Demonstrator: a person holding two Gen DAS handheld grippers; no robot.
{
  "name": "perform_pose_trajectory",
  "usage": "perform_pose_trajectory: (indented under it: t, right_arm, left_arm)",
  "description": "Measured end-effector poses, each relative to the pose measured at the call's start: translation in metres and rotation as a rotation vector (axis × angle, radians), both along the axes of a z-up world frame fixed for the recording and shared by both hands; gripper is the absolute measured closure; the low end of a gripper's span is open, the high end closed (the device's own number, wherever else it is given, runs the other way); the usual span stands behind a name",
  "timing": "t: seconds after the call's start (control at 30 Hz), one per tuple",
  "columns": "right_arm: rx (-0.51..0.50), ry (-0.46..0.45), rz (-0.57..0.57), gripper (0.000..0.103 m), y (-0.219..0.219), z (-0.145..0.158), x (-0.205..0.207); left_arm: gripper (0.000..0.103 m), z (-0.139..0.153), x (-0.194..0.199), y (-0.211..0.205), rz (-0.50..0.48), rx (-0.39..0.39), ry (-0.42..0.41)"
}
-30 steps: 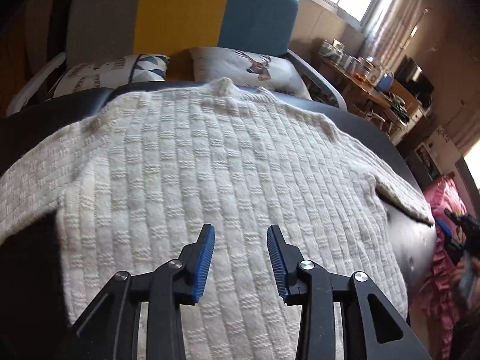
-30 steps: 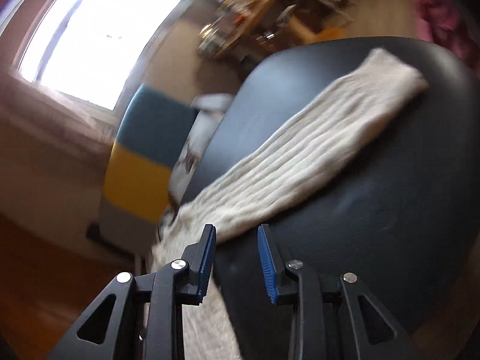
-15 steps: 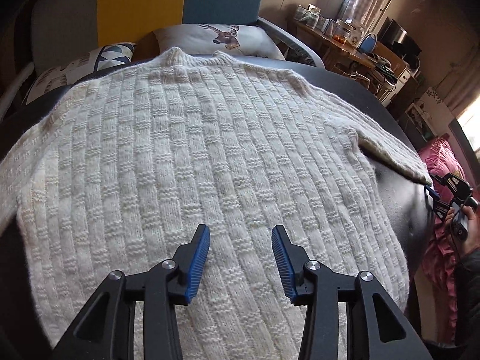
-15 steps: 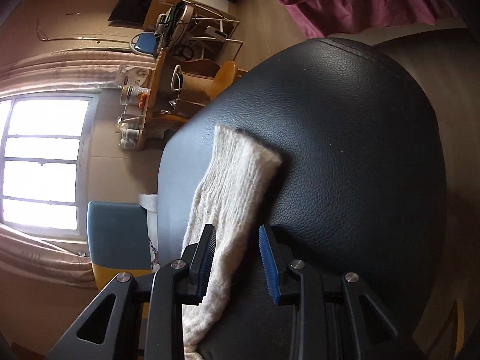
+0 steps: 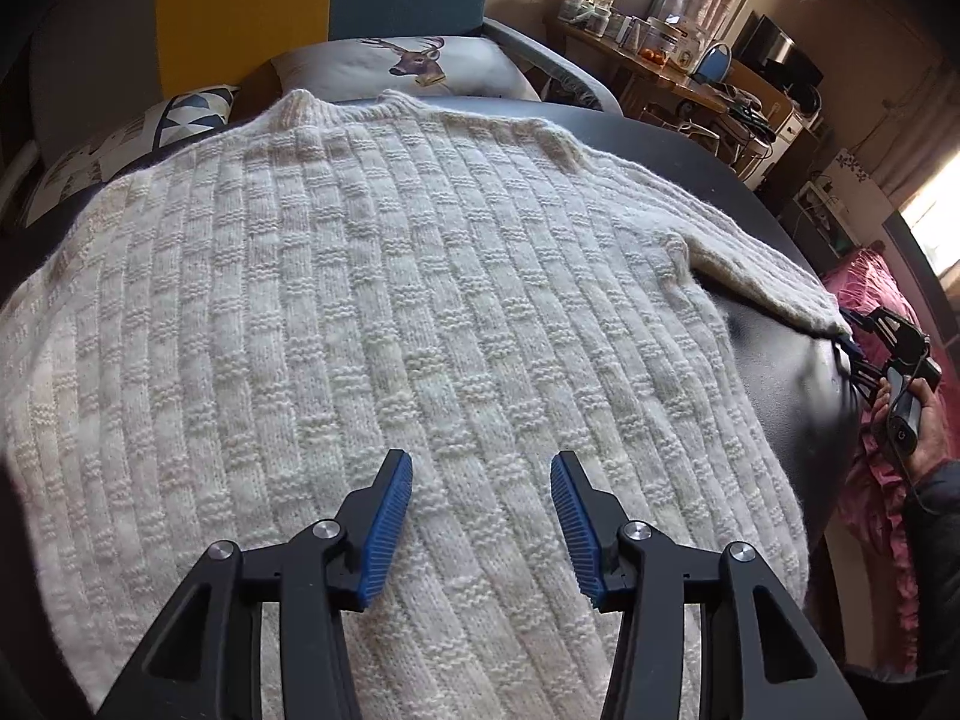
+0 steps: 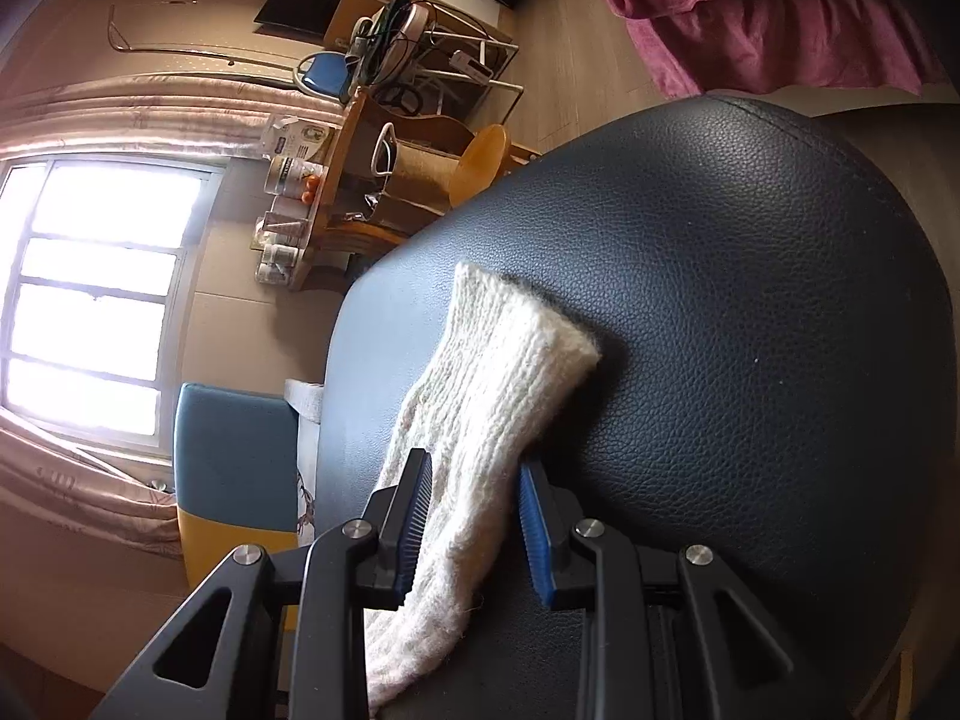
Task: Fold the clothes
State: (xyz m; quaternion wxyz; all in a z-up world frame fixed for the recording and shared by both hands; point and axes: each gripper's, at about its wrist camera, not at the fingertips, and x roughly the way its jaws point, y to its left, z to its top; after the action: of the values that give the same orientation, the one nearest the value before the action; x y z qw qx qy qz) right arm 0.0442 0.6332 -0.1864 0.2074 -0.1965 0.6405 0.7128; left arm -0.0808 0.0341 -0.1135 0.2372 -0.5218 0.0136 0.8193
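The cream knit sweater (image 5: 372, 324) lies spread flat on the black cushion (image 6: 750, 312). The left gripper (image 5: 481, 525) hovers agape above its hem; the right gripper (image 6: 474, 531), parted, straddles the sleeve (image 6: 498, 396). Likely sleeve-folding: pinch, then carry inward.

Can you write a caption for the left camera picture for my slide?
Open left gripper hovering over a cream sweater spread flat.
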Motion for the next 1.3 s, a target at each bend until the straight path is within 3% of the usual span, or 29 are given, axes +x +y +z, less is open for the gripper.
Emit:
perform_pose_trajectory:
  t: [0.3, 0.43, 0.47, 0.53, 0.6, 0.97, 1.07, 1.13, 1.3]
  right_arm:
    - [-0.079, 0.032, -0.068, 0.075, 0.001, -0.007, 0.006]
    - [-0.033, -0.016, 0.026, 0.089, -0.001, -0.006, -0.004]
    - [-0.040, -0.022, 0.020, 0.097, -0.001, -0.008, -0.003]
    - [-0.021, -0.035, 0.015, 0.098, -0.002, -0.008, -0.004]
    - [0.058, -0.045, 0.062, 0.097, -0.012, 0.005, -0.014]
    - [0.578, -0.112, 0.450, 0.097, -0.096, 0.084, -0.087]
    - [0.672, -0.137, 0.577, 0.097, -0.127, 0.084, -0.104]
    - [0.725, -0.166, 0.655, 0.097, -0.144, 0.078, -0.111]
    - [0.831, -0.233, 0.812, 0.097, -0.175, 0.058, -0.117]
  left_arm:
    - [0.052, 0.006, 0.010, 0.006, -0.026, -0.019, 0.016]
    - [0.052, 0.009, 0.011, 0.006, -0.027, -0.025, 0.021]
    - [0.052, 0.009, 0.011, 0.007, -0.026, -0.027, 0.021]
    - [0.052, 0.009, 0.011, 0.008, -0.026, -0.031, 0.020]
    - [0.052, 0.010, 0.010, 0.010, -0.030, -0.032, 0.017]
    - [0.051, 0.049, -0.036, 0.098, -0.160, 0.145, -0.010]
    - [0.047, 0.059, -0.049, 0.145, -0.224, 0.206, -0.033]
    - [0.037, 0.060, -0.059, 0.186, -0.303, 0.278, -0.103]
    - [0.036, 0.050, -0.086, 0.262, -0.318, 0.377, -0.266]
